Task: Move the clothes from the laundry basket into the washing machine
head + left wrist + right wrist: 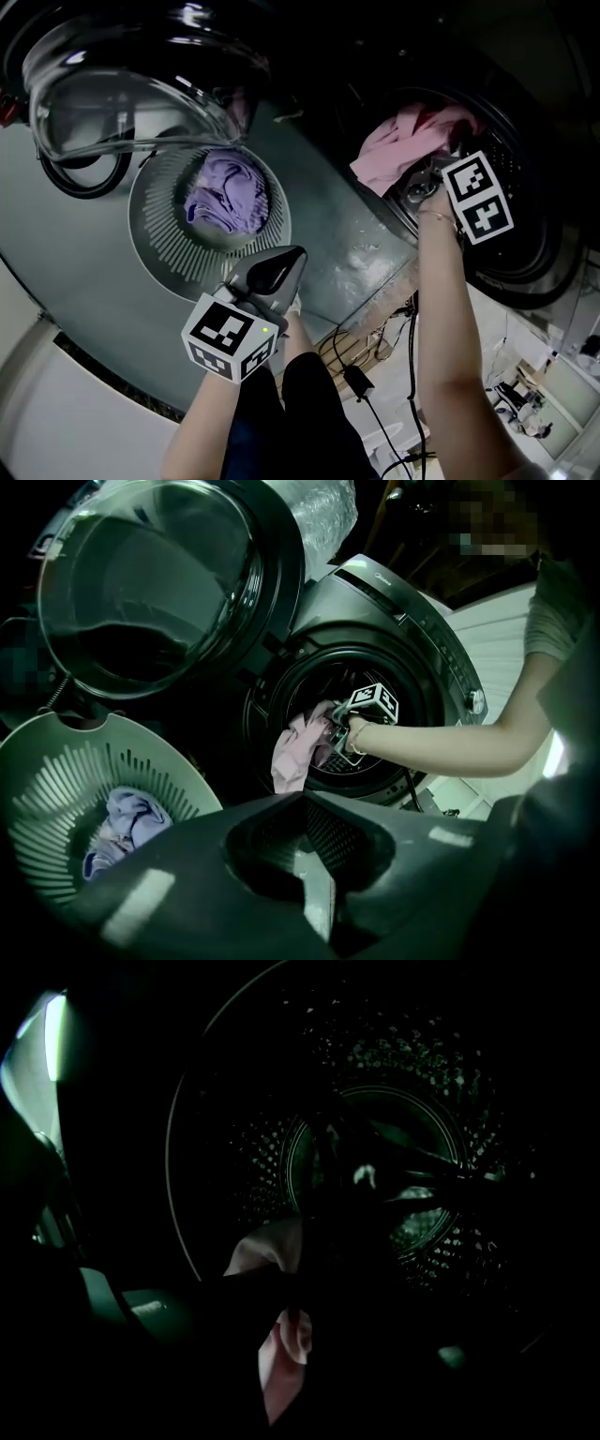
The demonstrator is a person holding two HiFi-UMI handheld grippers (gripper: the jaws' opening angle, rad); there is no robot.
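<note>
Jaws of right gripper (427,184) pinch pink garment (398,145) at washing machine (536,270) mouth. Left gripper (279,269) jaws together, empty, near laundry basket (155,239).

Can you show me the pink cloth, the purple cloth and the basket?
pink cloth (398,148): head view, bunched middle.
purple cloth (230,192): head view, crumpled middle.
basket (161,246): head view, slotted wall.
</note>
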